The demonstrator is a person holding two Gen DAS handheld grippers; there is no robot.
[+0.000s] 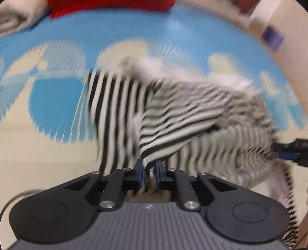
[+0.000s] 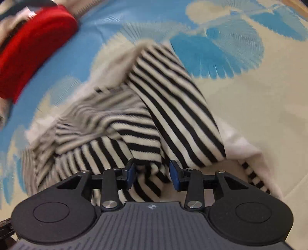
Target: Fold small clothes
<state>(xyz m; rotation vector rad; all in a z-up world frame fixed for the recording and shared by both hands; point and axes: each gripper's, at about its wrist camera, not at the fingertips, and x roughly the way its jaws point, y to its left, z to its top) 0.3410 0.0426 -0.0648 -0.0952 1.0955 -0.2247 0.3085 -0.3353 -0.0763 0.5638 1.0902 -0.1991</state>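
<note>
Both cams sit on my grippers, looking forward along the fingers and steeply down, very close to the work. Left wrist view: my left gripper [image 1: 149,171] at 6 o'clock, striped garment [image 1: 173,119] just ahead, blue patterned mat [image 1: 115,25] toward 12, blurred. Right wrist view: my right gripper [image 2: 152,173] at 6 o'clock. Shared: the striped garment [image 2: 154,115], the mat [image 2: 250,96], the red cloth [image 1: 107,7] [image 2: 32,50].

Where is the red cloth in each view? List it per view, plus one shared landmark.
Left wrist: red cloth at the top edge, left of centre.
Right wrist: red cloth at upper left.
Shared landmark: the striped garment in the middle of both.
</note>
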